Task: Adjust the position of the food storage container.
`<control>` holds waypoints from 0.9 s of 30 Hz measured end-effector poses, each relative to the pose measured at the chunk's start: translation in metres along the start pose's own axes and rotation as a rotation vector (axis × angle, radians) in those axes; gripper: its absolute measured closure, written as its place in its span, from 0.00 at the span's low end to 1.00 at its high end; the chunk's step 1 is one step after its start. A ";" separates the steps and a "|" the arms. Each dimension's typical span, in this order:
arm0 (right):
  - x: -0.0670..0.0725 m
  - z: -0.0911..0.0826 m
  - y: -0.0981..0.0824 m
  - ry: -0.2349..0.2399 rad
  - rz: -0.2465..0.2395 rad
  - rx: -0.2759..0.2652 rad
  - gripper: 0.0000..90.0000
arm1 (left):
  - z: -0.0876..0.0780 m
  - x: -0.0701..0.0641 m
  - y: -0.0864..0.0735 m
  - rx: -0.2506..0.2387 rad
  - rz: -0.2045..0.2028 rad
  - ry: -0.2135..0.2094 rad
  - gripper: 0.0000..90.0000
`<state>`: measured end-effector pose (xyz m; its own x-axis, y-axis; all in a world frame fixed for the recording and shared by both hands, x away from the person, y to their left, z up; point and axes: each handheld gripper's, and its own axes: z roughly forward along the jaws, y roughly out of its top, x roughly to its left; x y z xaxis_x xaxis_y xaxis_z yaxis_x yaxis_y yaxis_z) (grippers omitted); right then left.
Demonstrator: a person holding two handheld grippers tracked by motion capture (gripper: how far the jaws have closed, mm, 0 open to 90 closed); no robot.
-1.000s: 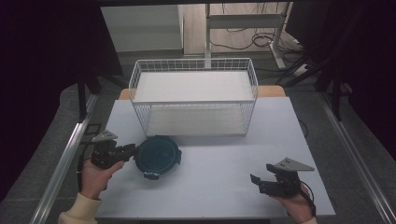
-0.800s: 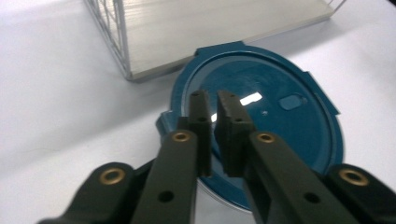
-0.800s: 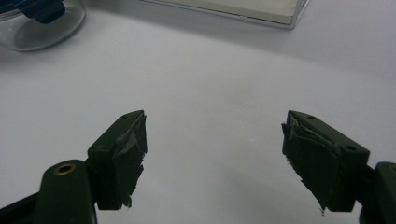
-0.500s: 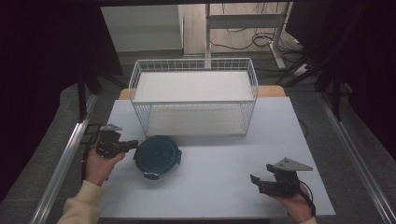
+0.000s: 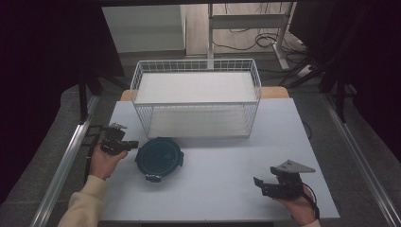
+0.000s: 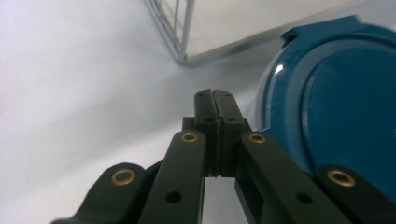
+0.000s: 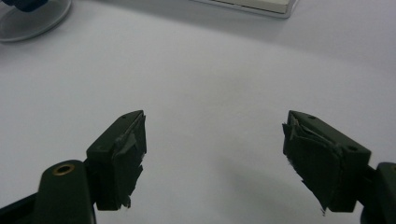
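1 desk (image 5: 222,189), white-topped, carries everything shown. Largest on it is the white wire basket (image 5: 196,101), standing empty at the far middle. In front of its left corner lies the round teal lidded container (image 5: 159,158), flat on the desk, lid up, with clip tabs round the rim.

The left gripper (image 5: 130,144) sits just beside the container's left rim. Its fingers (image 6: 215,126) have just been closing and are now pressed flat together with nothing between them, the tips level with the rim and the basket's corner wire beyond. The right gripper (image 5: 261,185) rests near the desk's right front edge, well apart from the container, its fingers (image 7: 122,156) spread wide over bare desk and holding nothing.

Judged step: working on the container with the closed left tips, perhaps nudging it or prying a clip. To do it well, the tips should meet the rim low and squarely so they do not ride up over the lid, and the push should be slow, as a light container may skid on the smooth top.

In the way: the basket's front wall stands near behind the container, limiting travel in that direction. The right gripper is too far off to steady the far side.
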<state>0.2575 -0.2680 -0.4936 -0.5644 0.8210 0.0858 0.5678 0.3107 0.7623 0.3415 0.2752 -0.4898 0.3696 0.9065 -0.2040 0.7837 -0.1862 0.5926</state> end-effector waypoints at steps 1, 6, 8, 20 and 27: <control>0.000 0.000 0.000 0.000 0.000 0.000 0.24 | 0.000 0.000 0.000 0.000 0.000 0.000 1.00; 0.001 0.001 0.000 -0.002 -0.003 0.005 0.24 | 0.009 -0.005 0.002 0.019 0.007 -0.018 1.00; 0.001 0.001 0.000 -0.003 -0.003 0.005 0.24 | 0.010 -0.005 0.002 0.022 -0.001 -0.017 1.00; 0.001 0.002 0.000 -0.002 -0.005 0.008 0.24 | 0.018 -0.013 0.002 0.058 0.054 -0.008 1.00; 0.002 0.003 0.000 -0.002 -0.007 0.009 0.24 | 0.019 -0.017 0.002 0.061 0.059 -0.011 1.00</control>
<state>0.2584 -0.2652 -0.4948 -0.5671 0.8198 0.0797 0.5694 0.3203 0.7571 0.3460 0.2526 -0.5000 0.4217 0.8889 -0.1788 0.7890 -0.2626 0.5555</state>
